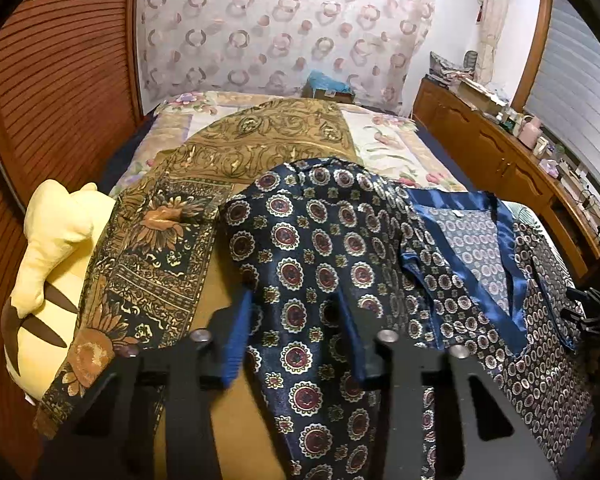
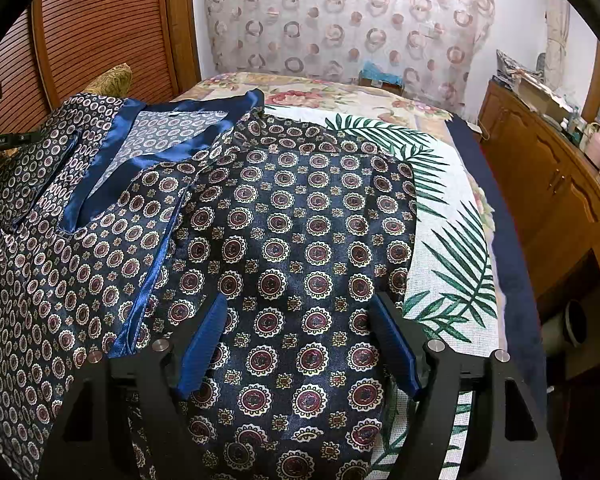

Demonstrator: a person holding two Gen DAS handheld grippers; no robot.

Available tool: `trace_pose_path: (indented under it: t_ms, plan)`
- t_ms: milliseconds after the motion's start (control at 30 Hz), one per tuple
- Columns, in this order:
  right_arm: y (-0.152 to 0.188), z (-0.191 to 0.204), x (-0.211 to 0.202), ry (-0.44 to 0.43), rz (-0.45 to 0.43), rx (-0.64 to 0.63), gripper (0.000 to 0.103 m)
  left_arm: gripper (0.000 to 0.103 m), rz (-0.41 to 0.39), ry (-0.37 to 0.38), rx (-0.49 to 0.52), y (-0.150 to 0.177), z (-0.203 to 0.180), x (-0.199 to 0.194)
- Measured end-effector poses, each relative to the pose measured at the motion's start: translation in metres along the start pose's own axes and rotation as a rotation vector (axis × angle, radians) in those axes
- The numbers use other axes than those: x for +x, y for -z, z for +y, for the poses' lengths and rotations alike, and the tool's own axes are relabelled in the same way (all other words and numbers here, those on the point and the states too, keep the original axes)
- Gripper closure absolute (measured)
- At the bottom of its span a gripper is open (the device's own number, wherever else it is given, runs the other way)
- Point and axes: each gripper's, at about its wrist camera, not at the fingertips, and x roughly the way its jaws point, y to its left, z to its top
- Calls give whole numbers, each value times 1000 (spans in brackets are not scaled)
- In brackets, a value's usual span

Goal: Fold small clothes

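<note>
**Navy satin top spread on the bed, a sleeve under each gripper**

From my wrist cameras the biggest thing is the bed (image 1: 384, 140), under a floral quilt, with a patterned curtain (image 1: 284, 24) hanging behind its far end. A louvred wooden door (image 1: 60, 80) fills the left side and a long wooden cabinet (image 2: 548, 184) with a cluttered top runs along the right. On the bed I see a gold-brown ornate cloth (image 1: 260, 140) lying to the left of the work area, a white cloth with green palm leaves (image 2: 440, 240) to the right, and a pale yellow plush toy (image 1: 56, 248) at the left edge, touching the ornate cloth.

The navy satin top (image 2: 100, 208) lies flat across these cloths, front up. It carries a print of maroon medallions ringed in cream, a plain shiny blue V-neck band, and a paler inside showing at the neck. Its left sleeve (image 1: 300, 248) runs away from the left camera; its right sleeve (image 2: 300, 220) runs out over the palm cloth.

My left gripper (image 1: 296, 332) has sleeve fabric bunched between its blue pads, which press into the cloth: it is clenched on that sleeve. My right gripper (image 2: 300, 344) stands wide, released, its pads straddling the other sleeve without pinching it.

A small black strap at the left edge of the right view bears white lettering too small for me to read.
</note>
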Motion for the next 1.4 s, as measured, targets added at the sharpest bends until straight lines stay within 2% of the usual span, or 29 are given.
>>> trace_pose_path:
  t_ms: [100,133,300,500,667,933,1000,1067,1100,1167,1267,1400]
  plan:
    - [0,0,0,0,0,0,27,88,-13,-1,19,0,-6,-5]
    - [0,0,0,1,0,0,27,89,-20,-2,27,1,-9,-7]
    - [0,-4,-2,7,-2,22,27,91,-45,-10,76,3,-26,-16]
    - [-12,-31,-13,26,-37,81,27,91,-55,-12,107,1,-39,-21]
    - [-24,-58,-1,49,-2,140,29,91,-58,-23,127,2,-49,-22]
    - [-44,-66,28,24,51,141,48,91,-53,-31,131,5,-49,-21]
    - [-51,-63,33,10,58,116,67,95,-53,-31,131,5,-48,-20]
    - [-56,-56,37,-6,70,76,78,96,-57,-43,136,4,-49,-19]
    - [-58,-53,38,-21,76,60,95,97,-62,-48,139,3,-50,-20]
    - [-61,-48,38,-90,95,39,99,98,-88,-45,141,1,-51,-24]
    - [-68,-40,31,-75,59,-5,101,99,-134,-52,133,-8,-52,-32]
    - [-95,-47,-1,2,-73,18,102,99,-177,-47,124,-29,-56,-40]
